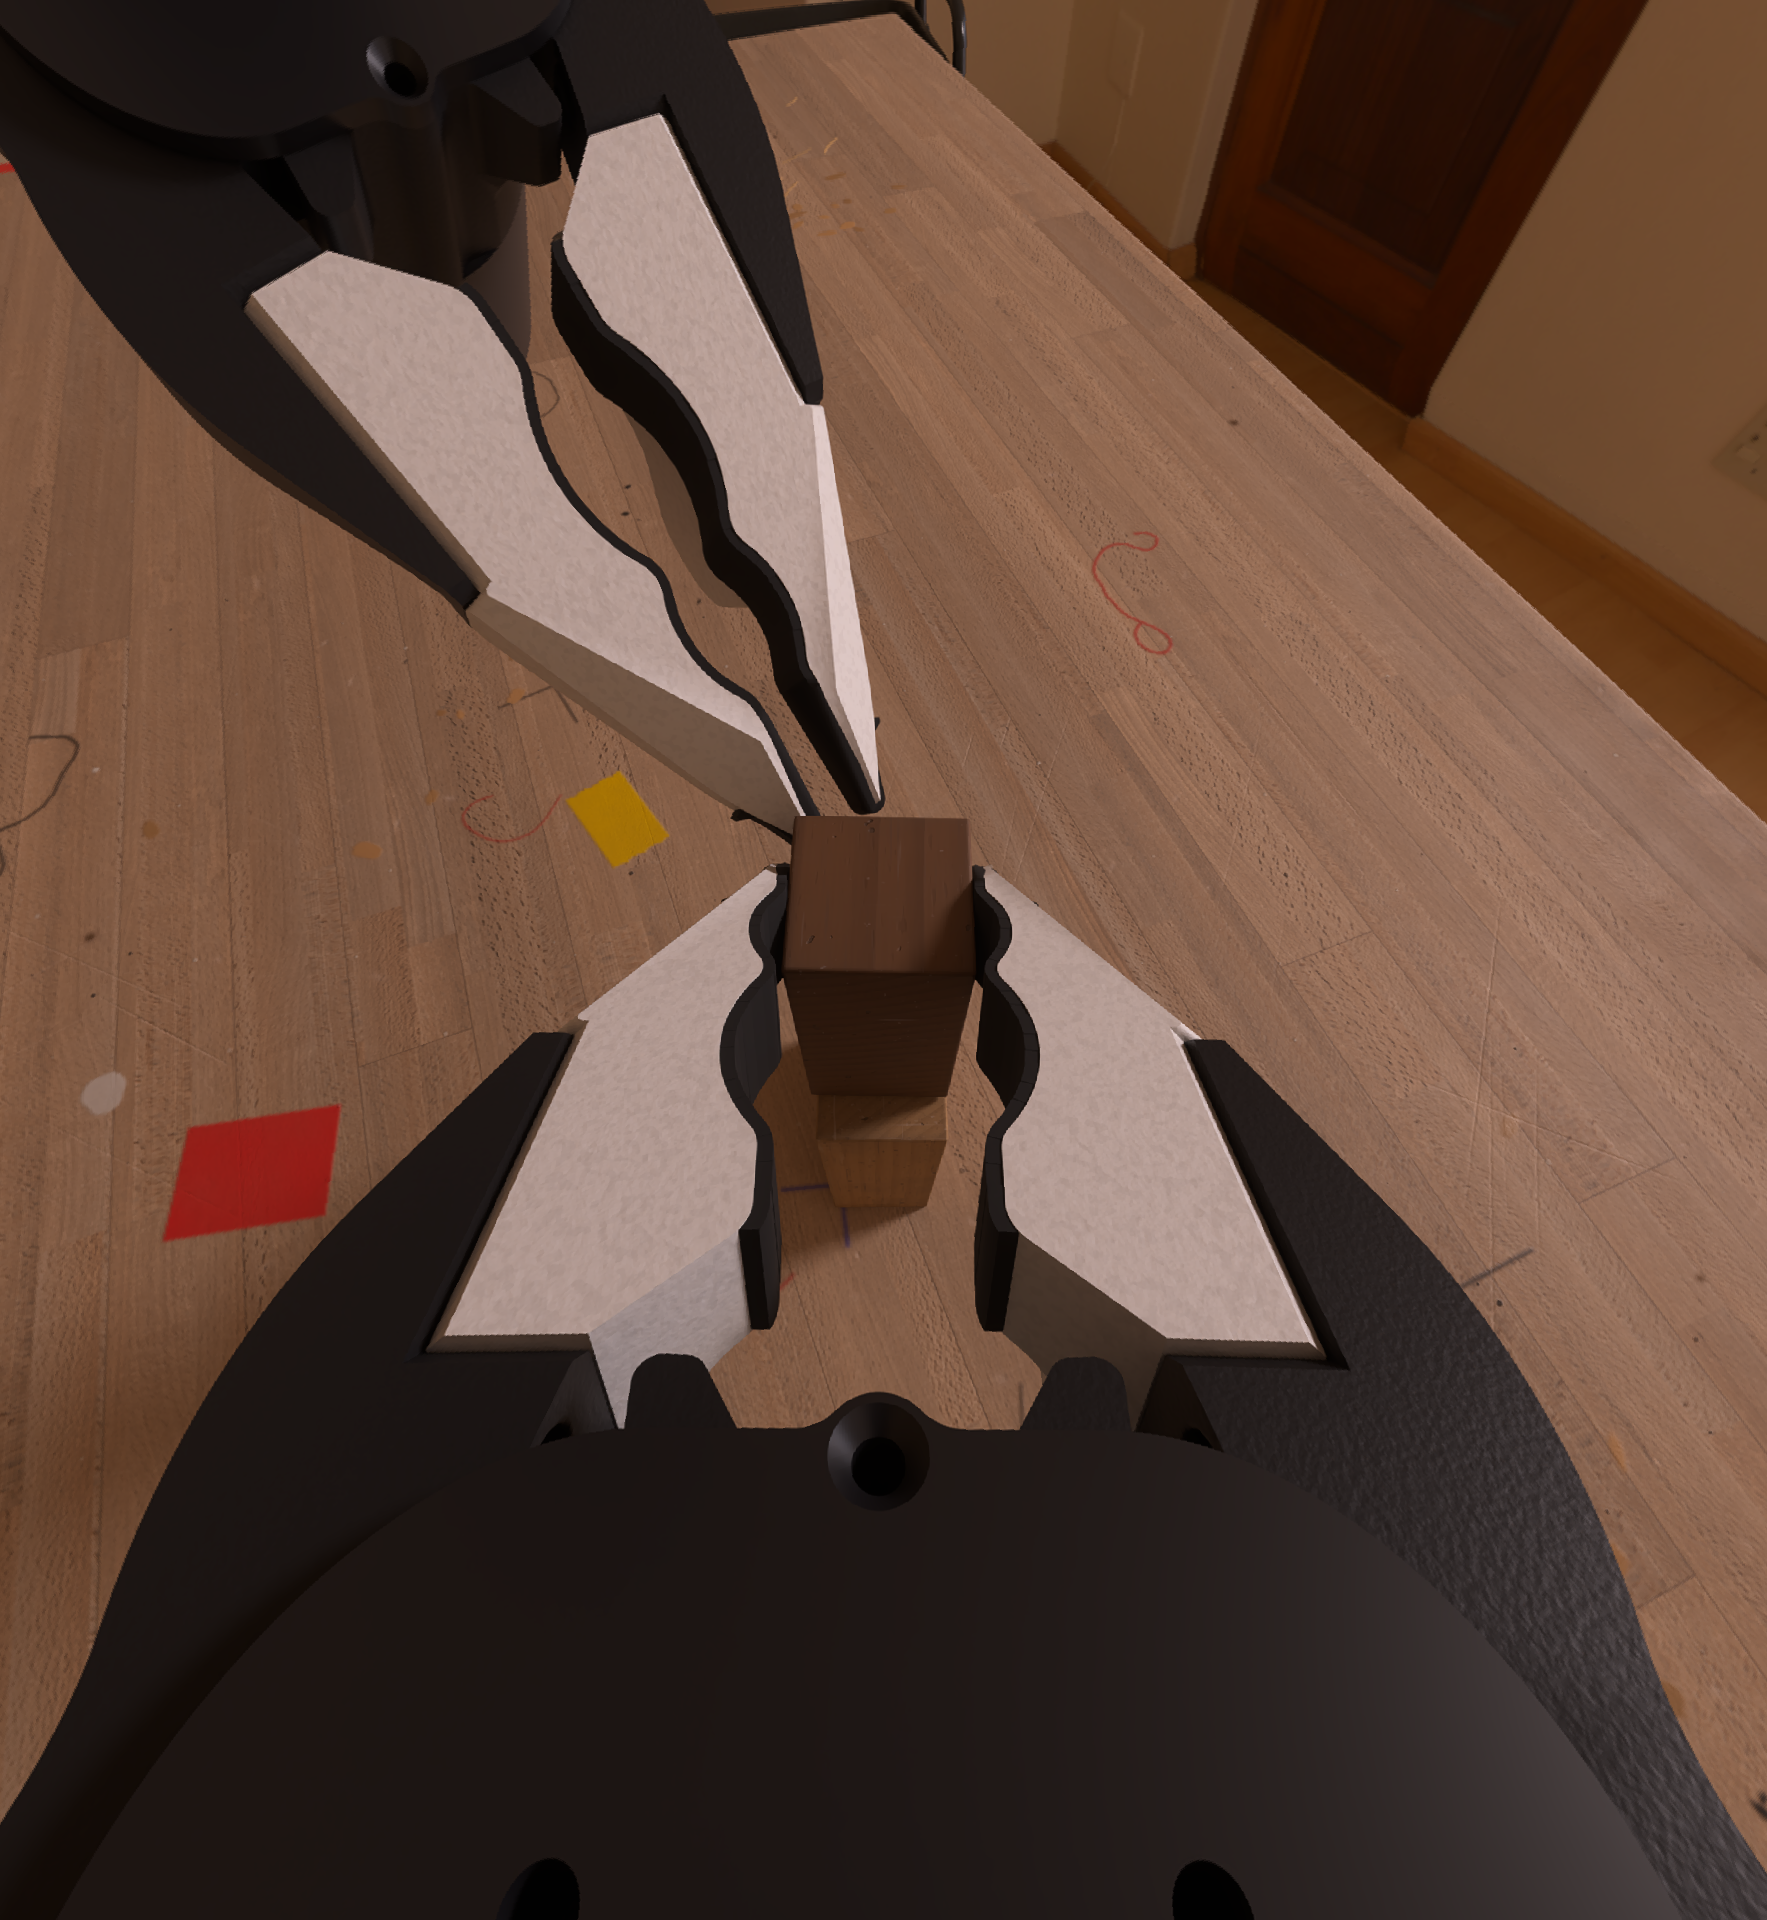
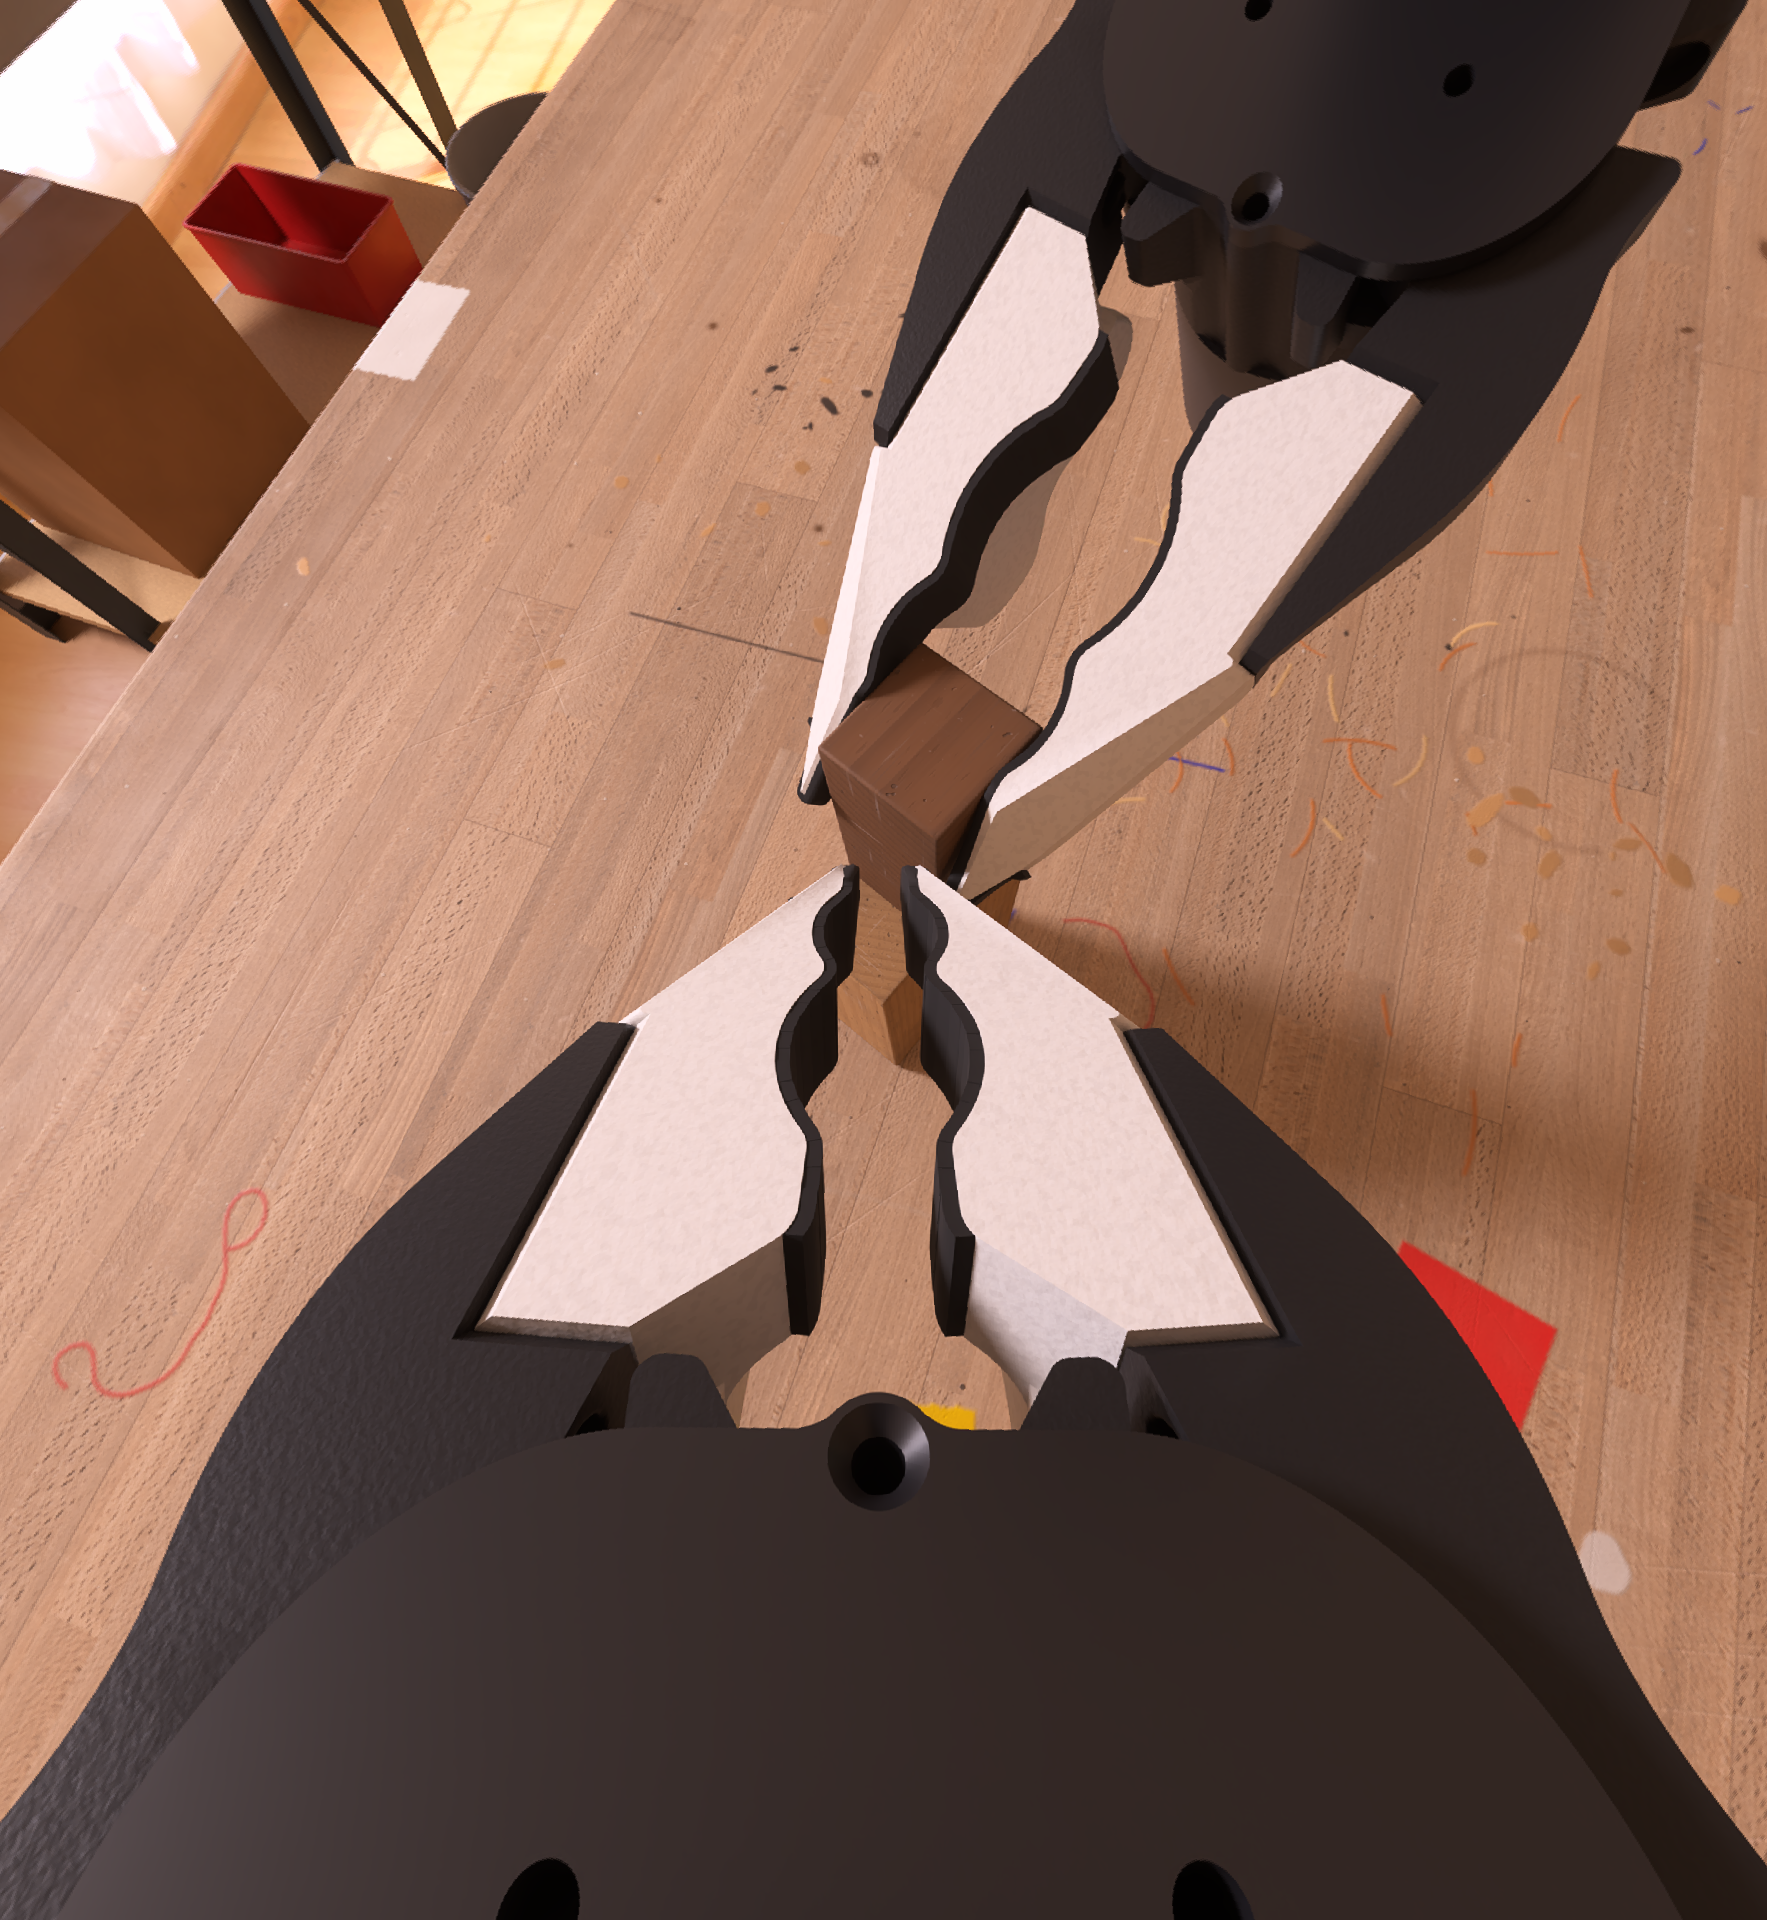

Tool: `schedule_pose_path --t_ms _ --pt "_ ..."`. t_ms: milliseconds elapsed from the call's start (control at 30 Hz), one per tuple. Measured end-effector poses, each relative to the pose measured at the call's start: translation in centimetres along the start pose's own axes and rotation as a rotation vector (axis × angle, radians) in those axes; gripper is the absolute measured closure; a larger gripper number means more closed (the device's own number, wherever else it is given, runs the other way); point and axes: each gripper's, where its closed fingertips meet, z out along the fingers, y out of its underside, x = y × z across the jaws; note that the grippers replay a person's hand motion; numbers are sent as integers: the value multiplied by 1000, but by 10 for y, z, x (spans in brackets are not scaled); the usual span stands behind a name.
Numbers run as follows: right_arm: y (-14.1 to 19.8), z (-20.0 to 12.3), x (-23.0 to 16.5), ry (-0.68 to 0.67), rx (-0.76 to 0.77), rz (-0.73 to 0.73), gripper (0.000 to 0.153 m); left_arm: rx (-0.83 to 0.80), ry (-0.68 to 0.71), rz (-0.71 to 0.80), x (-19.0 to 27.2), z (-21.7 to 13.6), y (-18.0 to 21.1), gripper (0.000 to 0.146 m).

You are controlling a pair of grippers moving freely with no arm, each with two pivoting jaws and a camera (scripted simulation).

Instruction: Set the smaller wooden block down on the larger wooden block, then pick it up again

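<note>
A dark brown wooden block (image 1: 877, 899) stands upright on top of a lighter wooden block (image 1: 884, 1158) on the wooden table (image 1: 1274, 831). My left gripper (image 1: 877, 883) is shut on the dark block near its top, with a finger on each side. The right wrist view shows the dark block (image 2: 926, 764) between the left gripper's (image 2: 905, 821) fingers, and the light block (image 2: 884, 997) below it. My right gripper (image 2: 879, 878) has its fingers almost together and holds nothing. Its tips sit just beside the dark block's top edge, opposite the left gripper (image 1: 843, 800).
A red patch (image 1: 253, 1169) and a yellow patch (image 1: 617, 818) lie flat on the table. The table edge runs along the right in the left wrist view. Beyond the far edge stand a red bin (image 2: 302, 244) and a brown box (image 2: 100, 343).
</note>
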Motion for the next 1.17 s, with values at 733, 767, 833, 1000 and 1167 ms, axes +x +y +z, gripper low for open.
schedule_pose_path --t_ms 733,767,833,1000,1167 --pt "-5 -3 -1 -39 56 -2 145 9 13 -16 1 -1 -1 113" --pt "-10 -5 -2 -36 85 4 145 19 19 -23 1 -2 -3 113" --pt "-19 -10 -3 -7 127 -13 145 59 36 -39 2 -6 -8 113" --pt "-35 -21 -4 86 166 -84 145 213 129 -87 11 -20 -30 113" --pt "-51 -29 -6 163 185 -144 145 355 221 -163 17 -32 -46 113"
